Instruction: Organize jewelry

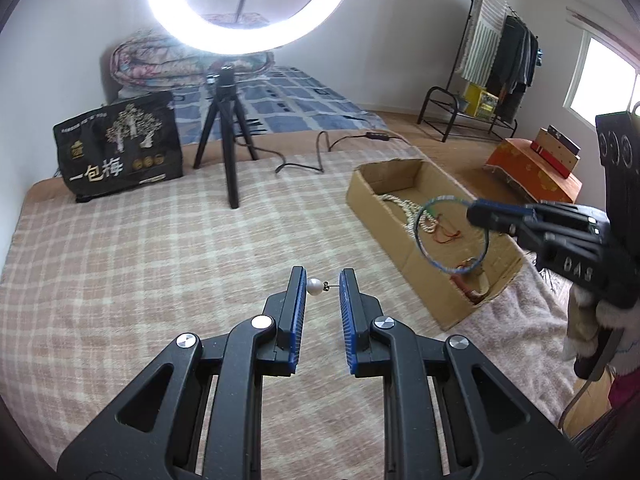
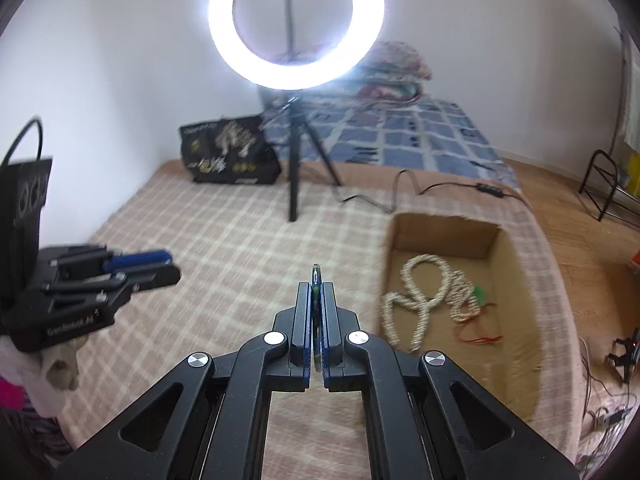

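Note:
My left gripper [image 1: 323,276] is shut on a pearl earring [image 1: 314,287]: the white pearl presses one blue pad and its short post meets the other, above the checked blanket [image 1: 160,248]. To its right, my right gripper [image 1: 474,212] is shut on a thin blue-green bangle [image 1: 416,228] that hangs over the open cardboard box [image 1: 360,192]. The right wrist view shows that bangle [image 2: 316,272] edge-on between the right gripper's [image 2: 316,286] closed pads. A cream bead necklace [image 2: 424,292] with red thread lies in the box [image 2: 440,232]. The left gripper [image 2: 168,266] shows at the left.
A lit ring light on a black tripod [image 1: 228,140] stands on the blanket behind, with a black printed bag [image 1: 120,144] to its left and a cable [image 1: 312,156] trailing right. Folded quilts, a clothes rack [image 1: 500,52] and an orange box [image 1: 532,168] lie beyond.

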